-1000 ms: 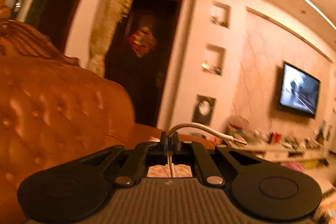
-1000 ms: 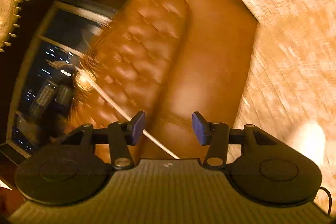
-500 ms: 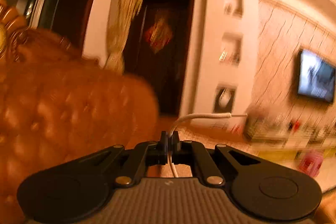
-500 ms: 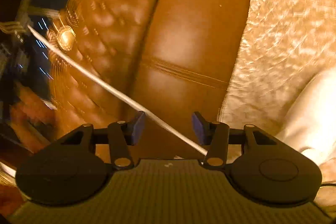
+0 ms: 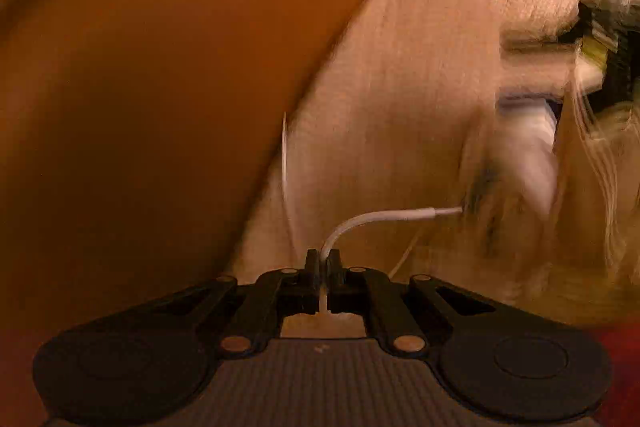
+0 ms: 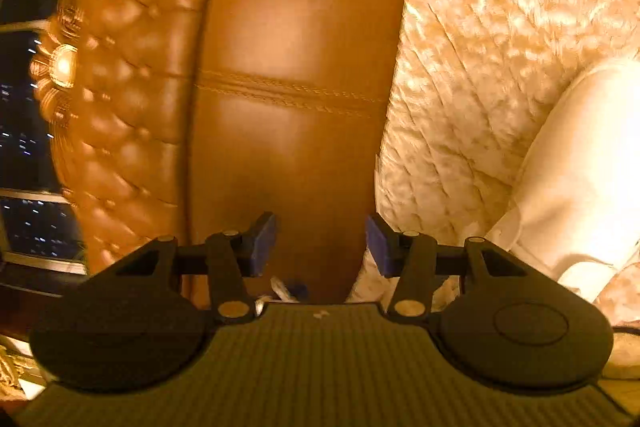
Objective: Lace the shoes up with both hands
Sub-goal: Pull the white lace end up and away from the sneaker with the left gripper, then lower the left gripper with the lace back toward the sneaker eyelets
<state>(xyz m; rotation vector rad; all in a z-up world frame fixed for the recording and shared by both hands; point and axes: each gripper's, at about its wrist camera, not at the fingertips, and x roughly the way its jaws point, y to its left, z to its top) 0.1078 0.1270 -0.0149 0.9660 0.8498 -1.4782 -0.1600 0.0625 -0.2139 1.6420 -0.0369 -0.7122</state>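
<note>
Left gripper (image 5: 323,263) is pinched tight on the white lace (image 5: 372,217), whose stiff tip curls off to the right over the quilted cover (image 5: 420,87). Right gripper (image 6: 320,241) hangs with its fingers wide apart and nothing between them, aimed at the leather sofa (image 6: 288,107). A pale shape at the right edge may be the shoe (image 6: 588,167); too washed out to be sure. Risk: the view is blurred, and a fast swing could whip the tip wide of an eyelet or tug the lace loose. No containers in view.
</note>
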